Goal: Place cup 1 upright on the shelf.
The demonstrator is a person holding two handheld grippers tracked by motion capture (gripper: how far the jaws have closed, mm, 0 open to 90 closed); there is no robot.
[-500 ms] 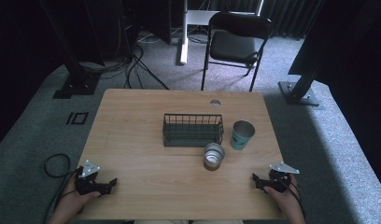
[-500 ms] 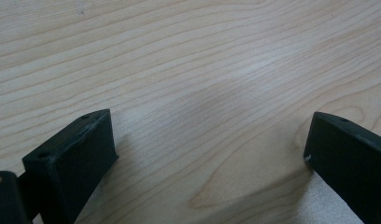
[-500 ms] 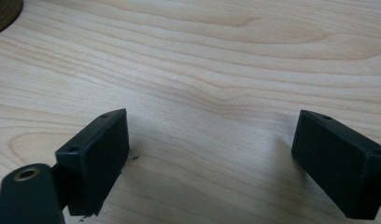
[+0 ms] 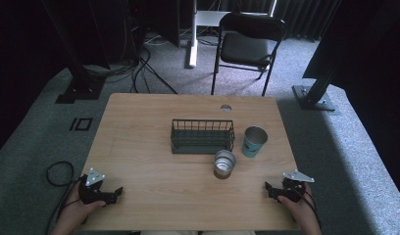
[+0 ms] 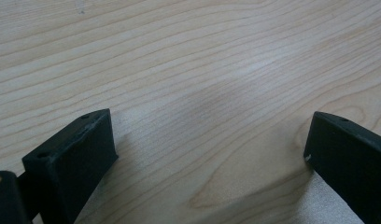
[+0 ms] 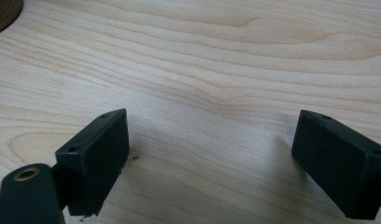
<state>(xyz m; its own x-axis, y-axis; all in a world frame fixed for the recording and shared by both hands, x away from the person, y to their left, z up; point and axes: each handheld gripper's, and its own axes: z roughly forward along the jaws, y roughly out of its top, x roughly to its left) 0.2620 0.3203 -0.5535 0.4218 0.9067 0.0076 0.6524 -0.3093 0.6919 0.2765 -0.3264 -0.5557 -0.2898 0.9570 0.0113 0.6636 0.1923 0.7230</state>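
Observation:
A dark wire basket (image 4: 202,136) stands in the middle of the wooden table (image 4: 139,127). To its right is a teal cup (image 4: 254,141) with a metal rim, upright. A shiny metal cup (image 4: 224,163) stands just in front of the basket. My left gripper (image 4: 117,192) rests at the table's near left corner, held by a hand; in the left gripper view its jaws (image 5: 207,154) stand wide apart over bare wood. At the near right corner, my right gripper (image 4: 269,188) is likewise open (image 6: 209,154), nothing between its jaws.
A black folding chair (image 4: 247,44) stands beyond the table's far edge. Dark stand bases (image 4: 315,98) and cables (image 4: 139,63) lie on the grey carpet around the table. A small round hole (image 4: 226,107) marks the tabletop near its far edge.

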